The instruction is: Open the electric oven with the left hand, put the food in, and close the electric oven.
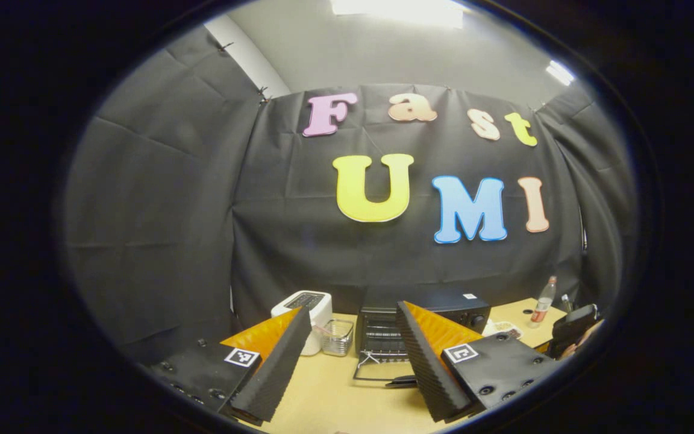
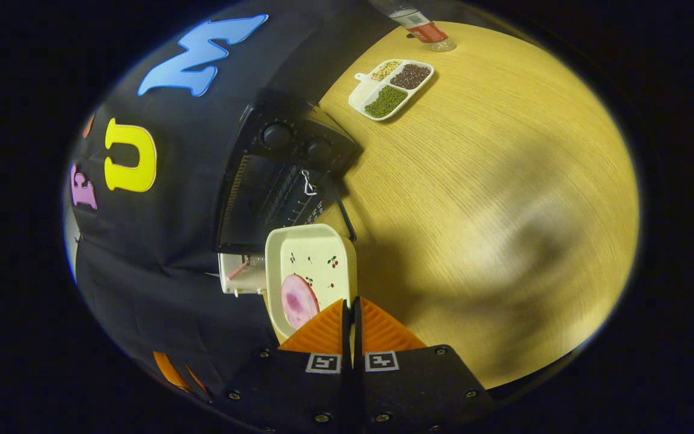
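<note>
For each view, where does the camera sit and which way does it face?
Left gripper view: rides the open left gripper, facing the booth wall and the oven, door down.
Right gripper view: rides the right gripper, tilted, shut on the plate of food beside the oven.
Shared: oven, table, bottle, divided dish.

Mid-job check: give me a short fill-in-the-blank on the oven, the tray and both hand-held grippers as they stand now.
1. The oven door is ____.
2. The right hand-held gripper is shut on the rim of the ____.
3. The left hand-held gripper has its fingers ____ and holds nothing.
4. The divided dish has ____ compartments.

Missing words: open; tray; open; three
</note>
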{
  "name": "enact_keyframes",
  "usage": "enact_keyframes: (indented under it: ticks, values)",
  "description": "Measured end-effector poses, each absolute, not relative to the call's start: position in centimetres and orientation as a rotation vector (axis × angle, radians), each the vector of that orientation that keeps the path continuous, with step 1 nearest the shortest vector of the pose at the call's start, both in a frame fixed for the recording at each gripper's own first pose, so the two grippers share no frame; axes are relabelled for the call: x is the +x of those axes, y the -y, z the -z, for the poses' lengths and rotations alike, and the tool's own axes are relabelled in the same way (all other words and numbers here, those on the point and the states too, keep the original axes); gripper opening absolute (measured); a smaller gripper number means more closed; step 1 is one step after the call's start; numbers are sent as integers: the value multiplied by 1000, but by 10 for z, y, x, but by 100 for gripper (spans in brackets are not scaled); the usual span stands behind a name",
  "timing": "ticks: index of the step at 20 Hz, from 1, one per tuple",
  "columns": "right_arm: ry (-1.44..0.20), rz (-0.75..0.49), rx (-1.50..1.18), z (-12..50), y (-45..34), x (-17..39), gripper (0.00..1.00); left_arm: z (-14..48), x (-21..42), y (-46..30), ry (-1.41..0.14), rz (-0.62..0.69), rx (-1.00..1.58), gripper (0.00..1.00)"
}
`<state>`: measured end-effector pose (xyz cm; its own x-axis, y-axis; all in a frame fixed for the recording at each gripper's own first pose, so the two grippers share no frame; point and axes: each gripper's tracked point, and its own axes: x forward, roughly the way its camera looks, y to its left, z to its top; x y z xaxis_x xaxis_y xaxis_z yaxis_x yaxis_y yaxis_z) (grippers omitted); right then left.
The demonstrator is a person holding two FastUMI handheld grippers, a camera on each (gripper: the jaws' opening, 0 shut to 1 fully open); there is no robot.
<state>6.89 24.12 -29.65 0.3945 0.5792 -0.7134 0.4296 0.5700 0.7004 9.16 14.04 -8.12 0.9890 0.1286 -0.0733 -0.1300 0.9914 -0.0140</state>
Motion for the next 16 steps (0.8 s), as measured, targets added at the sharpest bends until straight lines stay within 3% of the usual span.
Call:
enact_keyframes:
  ticks: [12, 14, 16]
  values:
    - [-1074, 83, 1284, 303, -324, 150, 0, 106, 115, -196, -123, -164, -7, 100]
    - [-1048, 124, 1327, 306, -334, 163, 0, 109, 119, -199, -129, -160, 3, 95]
    - [-1005, 174, 1336, 313, -339, 179, 1, 114, 127, -199, -143, -155, 7, 100]
